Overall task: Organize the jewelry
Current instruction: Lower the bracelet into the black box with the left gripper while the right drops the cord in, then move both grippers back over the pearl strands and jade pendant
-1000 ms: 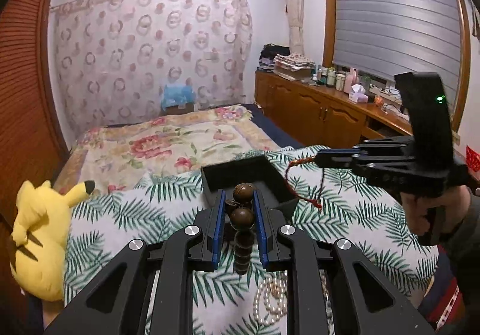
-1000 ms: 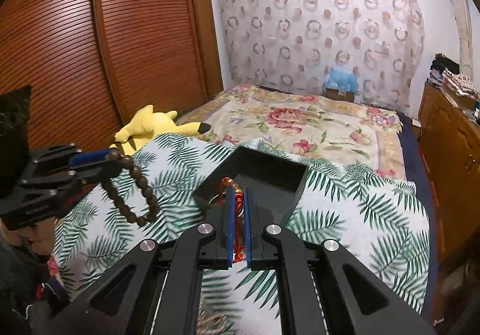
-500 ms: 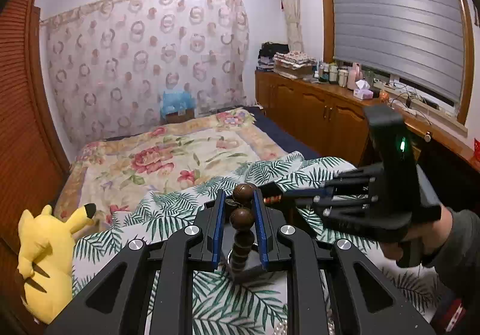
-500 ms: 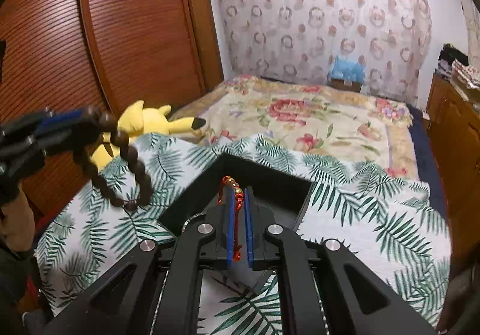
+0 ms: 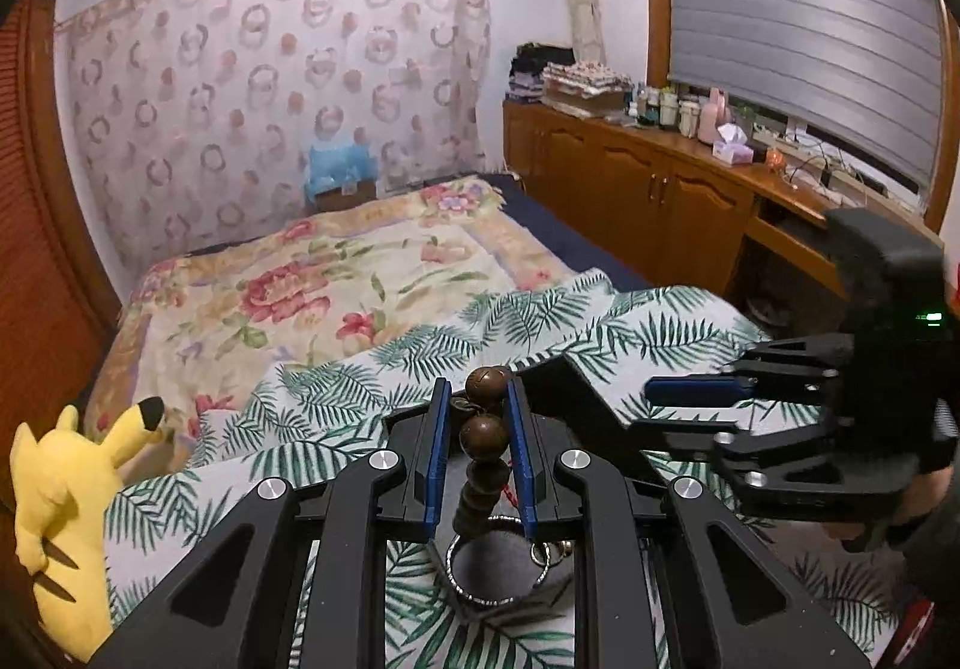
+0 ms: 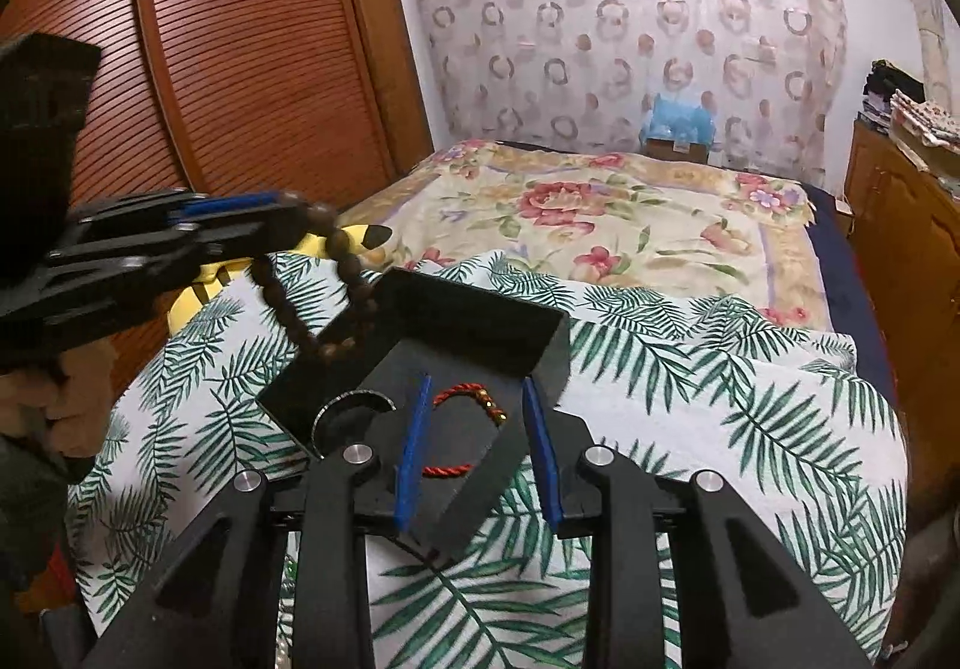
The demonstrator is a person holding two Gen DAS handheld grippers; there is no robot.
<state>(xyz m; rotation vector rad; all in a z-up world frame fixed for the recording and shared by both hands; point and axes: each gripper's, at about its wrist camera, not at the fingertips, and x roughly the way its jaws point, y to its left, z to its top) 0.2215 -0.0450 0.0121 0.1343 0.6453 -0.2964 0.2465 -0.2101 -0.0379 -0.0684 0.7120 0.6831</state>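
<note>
Scene on a bed covered by a palm-leaf sheet (image 6: 690,369), with a floral quilt (image 6: 630,213) on its far half.

Left gripper (image 5: 477,459): its blue-padded fingers (image 5: 437,459) are clenched on a wooden bead bracelet (image 5: 483,432). Two large beads sit between the pads, and the remaining beads hang below them. In the right wrist view the same gripper (image 6: 282,216) enters from the left, and the bracelet (image 6: 312,297) dangles as a loop over the near-left rim of the black jewelry box (image 6: 480,327).

Right gripper (image 6: 477,453): its fingers (image 6: 411,459) are spreading apart and grasp nothing. A red cord bracelet (image 6: 462,423) lies on the floor of the box, seen in the gap between the pads and touching neither. In the left wrist view this gripper (image 5: 696,405) reaches in from the right, over the right side of the box (image 5: 576,399), with the holding hand (image 5: 888,525) partly visible behind it.

Box contents: a silver bangle (image 6: 351,417) lies in the box, left of the red cord bracelet. The left wrist view shows the bangle (image 5: 498,561) directly beneath the hanging beads, with a small ring (image 5: 540,552) just beside it.

Surroundings: a yellow plush toy (image 5: 66,513) rests at the left edge of the bed; a wooden cabinet (image 5: 648,189) runs along the right wall; a patterned curtain (image 6: 630,21) closes the far wall.
</note>
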